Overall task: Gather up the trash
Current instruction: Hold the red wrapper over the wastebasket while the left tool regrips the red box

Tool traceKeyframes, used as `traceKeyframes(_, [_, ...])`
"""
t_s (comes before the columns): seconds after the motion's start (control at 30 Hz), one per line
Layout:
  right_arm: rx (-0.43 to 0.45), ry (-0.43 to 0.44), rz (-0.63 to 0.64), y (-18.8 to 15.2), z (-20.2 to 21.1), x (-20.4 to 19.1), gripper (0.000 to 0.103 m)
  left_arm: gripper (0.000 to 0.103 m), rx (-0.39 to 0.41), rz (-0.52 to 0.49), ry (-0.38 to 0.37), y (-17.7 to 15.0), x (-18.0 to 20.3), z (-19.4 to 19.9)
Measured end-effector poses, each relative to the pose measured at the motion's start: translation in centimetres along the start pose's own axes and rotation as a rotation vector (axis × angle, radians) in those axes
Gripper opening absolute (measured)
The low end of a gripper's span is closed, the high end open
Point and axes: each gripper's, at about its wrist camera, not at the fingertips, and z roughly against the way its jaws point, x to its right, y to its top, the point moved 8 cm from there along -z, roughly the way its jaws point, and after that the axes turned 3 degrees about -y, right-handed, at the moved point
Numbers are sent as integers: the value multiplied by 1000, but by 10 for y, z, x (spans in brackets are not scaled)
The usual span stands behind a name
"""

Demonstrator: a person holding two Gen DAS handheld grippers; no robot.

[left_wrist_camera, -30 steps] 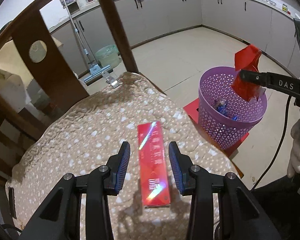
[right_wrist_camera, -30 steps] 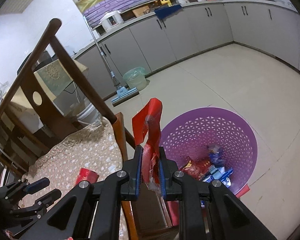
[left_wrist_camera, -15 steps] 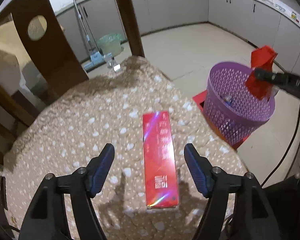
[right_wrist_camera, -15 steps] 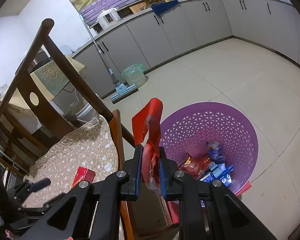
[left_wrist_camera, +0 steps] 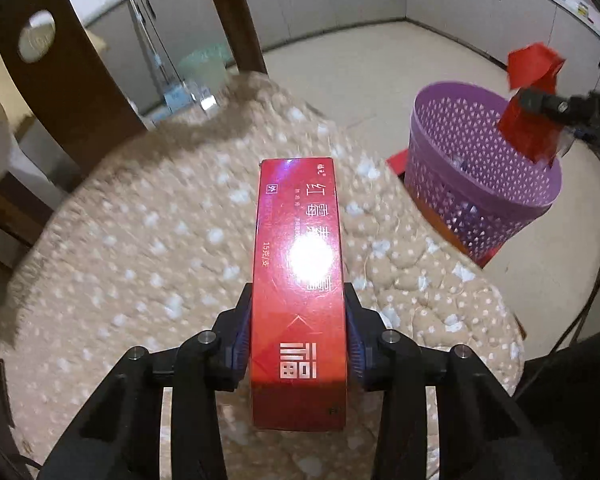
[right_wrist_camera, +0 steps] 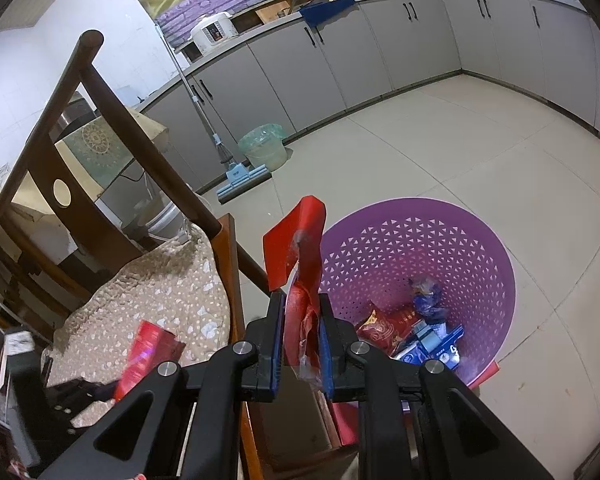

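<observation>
The left gripper [left_wrist_camera: 298, 332] is closing on the red box [left_wrist_camera: 298, 280], which is lying lengthwise on the chair cushion [left_wrist_camera: 140, 240]. Its blue pads are meeting the box's 2 long sides near the end closest to the camera. This looks like the grasp step for 1 more piece of trash. The right gripper [right_wrist_camera: 300, 344] is holding its jaws clamped together on a crumpled red wrapper [right_wrist_camera: 300, 264], which is hanging just beside the near rim of the purple basket [right_wrist_camera: 480, 248]. The basket is standing on the floor next to the chair and is already holding several packets.

The next move probably calls for a firm pinch, then a lift clear of the cushion and a swing right to the basket. The wrapper needs carrying farther over the opening before release, or it may be dropping outside.

The box is showing large Chinese characters, among them 红霉素, a boxed 外, and "15克/支". Glare is hiding the middle of the label.
</observation>
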Motion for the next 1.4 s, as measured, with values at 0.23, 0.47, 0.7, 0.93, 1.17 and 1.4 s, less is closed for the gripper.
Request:
traceKeyframes(0.23, [8,6,7,-1,3,-3,18,39,88,-16,56,16,-1,35])
traceKeyframes(0.47, [22,12,-6,-1,8,0,18,39,130,-54,96,30,6,49])
traceKeyframes(0.7, [34,17,-16,1,12,3,18,39,144,-79,103,37,16,55])
traceKeyframes(0.93, [39,22,-24,3,13,5,18,39,150,-86,92,42,24,56])
traceKeyframes(1.17, [41,24,-29,3,14,6,18,39,145,-86,78,42,28,55])
traceKeyframes(1.4, [41,24,-34,5,14,8,18,39,143,-84,60,44,29,53])
